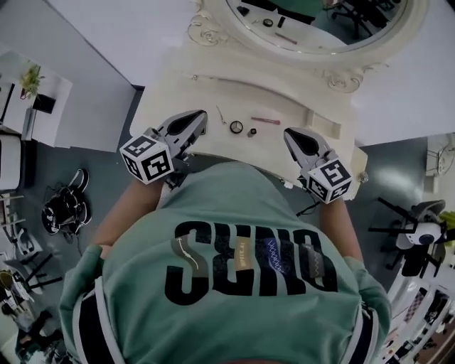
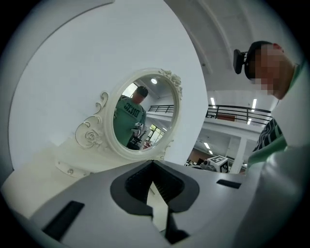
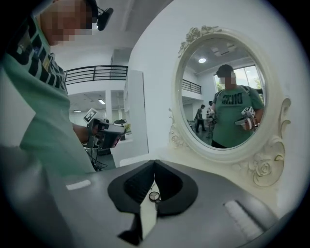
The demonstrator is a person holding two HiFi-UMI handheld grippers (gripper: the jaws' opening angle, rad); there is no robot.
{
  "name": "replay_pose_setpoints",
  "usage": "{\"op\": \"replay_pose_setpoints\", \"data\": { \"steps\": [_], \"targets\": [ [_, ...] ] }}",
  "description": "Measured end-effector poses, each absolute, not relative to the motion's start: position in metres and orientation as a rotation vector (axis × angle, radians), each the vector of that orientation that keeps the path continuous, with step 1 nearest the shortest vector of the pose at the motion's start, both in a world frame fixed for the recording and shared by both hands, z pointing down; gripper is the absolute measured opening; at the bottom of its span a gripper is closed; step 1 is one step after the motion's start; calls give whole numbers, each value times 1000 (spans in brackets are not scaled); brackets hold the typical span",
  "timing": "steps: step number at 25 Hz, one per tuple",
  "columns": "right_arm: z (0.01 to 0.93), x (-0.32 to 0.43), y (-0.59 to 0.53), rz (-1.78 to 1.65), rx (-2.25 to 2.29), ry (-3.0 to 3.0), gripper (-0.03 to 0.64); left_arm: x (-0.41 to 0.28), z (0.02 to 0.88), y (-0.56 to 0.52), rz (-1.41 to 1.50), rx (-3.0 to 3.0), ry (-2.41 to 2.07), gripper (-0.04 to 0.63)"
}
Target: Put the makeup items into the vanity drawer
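Head view, from the near edge outward. At 6 o'clock, the person's green shirt [image 1: 242,284] fills the lower frame, and both forearms reach toward 12 o'clock.

The left gripper [image 1: 197,121] lies at 10 o'clock of the shirt. Its marker cube [image 1: 146,158] sits nearest the body. In the left gripper view its jaws meet at the tips and hold nothing.

The right gripper [image 1: 293,136] lies at 2 o'clock of the shirt, with its marker cube [image 1: 328,180] behind it. In the right gripper view its jaws are likewise closed and empty.

The makeup items rest on the cream surface [image 1: 213,89] between the two grippers, touched by neither:
- A round compact [image 1: 236,127] is at the centre. It also shows through the slit below the closed jaws in the right gripper view.
- A small dark item [image 1: 250,131] lies just beside the compact at 3 o'clock.
- A pink stick [image 1: 265,121] lies at 2 o'clock of the compact.
- A thin pale stick [image 1: 221,115] lies at 10 o'clock of the compact.

At 12 o'clock, farthest off, an oval mirror [image 1: 320,21] in a carved white frame stands at the back of the surface.
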State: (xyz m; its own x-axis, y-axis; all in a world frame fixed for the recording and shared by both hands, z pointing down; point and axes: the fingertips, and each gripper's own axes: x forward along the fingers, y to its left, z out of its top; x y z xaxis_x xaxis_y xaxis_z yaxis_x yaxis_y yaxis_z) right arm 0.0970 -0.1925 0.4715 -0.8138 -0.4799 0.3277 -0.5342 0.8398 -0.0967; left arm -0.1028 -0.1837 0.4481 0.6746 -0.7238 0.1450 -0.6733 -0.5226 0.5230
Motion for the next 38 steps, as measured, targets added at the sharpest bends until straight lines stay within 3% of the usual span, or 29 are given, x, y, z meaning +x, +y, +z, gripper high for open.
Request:
{"op": "replay_pose_setpoints", "data": {
  "steps": [3,8,15,25,38],
  "targets": [
    [485,96,-206,233,630,-2710,14,-89,457,-189,-89,2319,-1120,3],
    [511,58,-207,56,386,-2601,96,-95,474,-196,33,2356,-1143,3],
    [610,36,-201,-99,77,-2210,150,-94,506,-210,156,2404,-1053,3],
    [703,42,-206,-218,-165,-1819,156,-93,537,-201,193,2372,-996,3],
    [709,42,-200,-221,-176,-1750,104,-100,545,-187,197,2338,-1012,3]
  ]
}}
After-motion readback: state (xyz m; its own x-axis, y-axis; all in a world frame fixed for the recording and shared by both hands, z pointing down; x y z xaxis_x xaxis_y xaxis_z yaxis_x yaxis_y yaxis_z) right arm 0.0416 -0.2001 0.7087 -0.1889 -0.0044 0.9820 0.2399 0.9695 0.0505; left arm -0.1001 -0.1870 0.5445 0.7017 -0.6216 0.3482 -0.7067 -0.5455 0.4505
